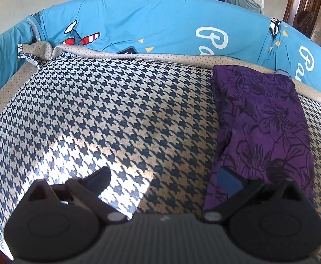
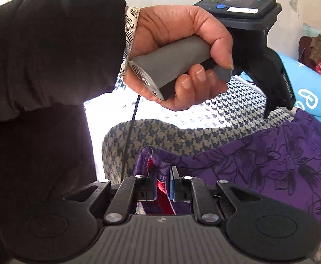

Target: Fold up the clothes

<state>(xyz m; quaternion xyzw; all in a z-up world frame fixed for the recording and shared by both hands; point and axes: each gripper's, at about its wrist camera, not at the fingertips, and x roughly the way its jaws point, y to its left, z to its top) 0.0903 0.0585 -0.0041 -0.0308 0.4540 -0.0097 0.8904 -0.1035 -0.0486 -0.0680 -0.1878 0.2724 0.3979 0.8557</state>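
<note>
A purple garment with a black flower print (image 1: 264,129) lies folded into a long strip on the right side of the houndstooth bed cover (image 1: 116,114). My left gripper (image 1: 165,176) is open and empty, low over the cover, its right finger at the garment's near left edge. In the right wrist view my right gripper (image 2: 163,176) is shut on a bunched corner of the purple garment (image 2: 270,162), red lining showing between the pads. The left gripper (image 2: 259,50), held in the person's hand, also shows above it.
A blue printed padded bumper (image 1: 160,24) runs along the far side of the bed, with a dotted beige sheet edge (image 1: 160,56) below it. The person's black sleeve (image 2: 50,55) fills the left of the right wrist view. Clothes hang at the back.
</note>
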